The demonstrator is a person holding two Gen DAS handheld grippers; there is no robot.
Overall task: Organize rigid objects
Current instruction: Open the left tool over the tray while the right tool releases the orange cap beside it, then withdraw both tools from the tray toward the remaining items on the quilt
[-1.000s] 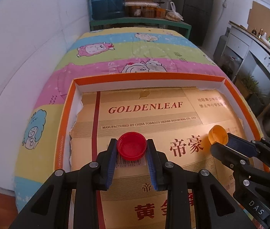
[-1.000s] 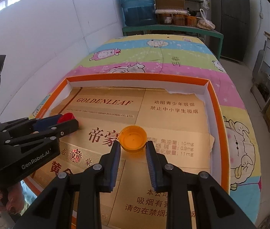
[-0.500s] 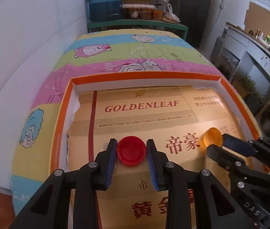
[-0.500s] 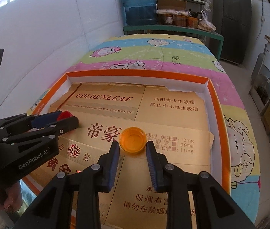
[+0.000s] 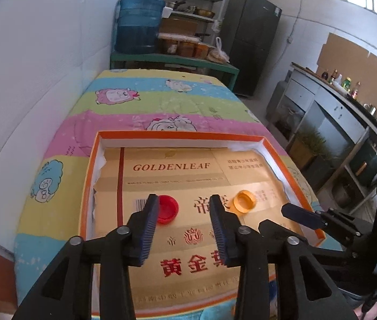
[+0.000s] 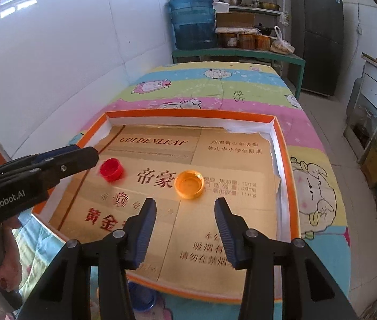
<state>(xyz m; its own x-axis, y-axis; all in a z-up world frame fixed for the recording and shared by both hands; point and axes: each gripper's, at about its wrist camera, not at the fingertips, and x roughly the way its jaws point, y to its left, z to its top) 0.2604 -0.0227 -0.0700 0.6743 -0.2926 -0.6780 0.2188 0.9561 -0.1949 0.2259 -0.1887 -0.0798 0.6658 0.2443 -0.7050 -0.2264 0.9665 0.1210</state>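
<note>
Inside the orange-rimmed tray (image 6: 285, 160), on its gold cardboard liner (image 6: 215, 229), we have the red cap (image 6: 111, 169) toward the tray's left wall and the orange cap (image 6: 189, 184) nearer its middle, well apart. Our left gripper (image 5: 184, 208) is spread wide with nothing in it, the red cap just beside its left finger. Our right gripper (image 6: 185, 213) is equally wide and empty, the orange cap just beyond its tips. We judge both caps set down; to finish cleanly we draw each gripper straight away from the tray without brushing a cap.
</note>
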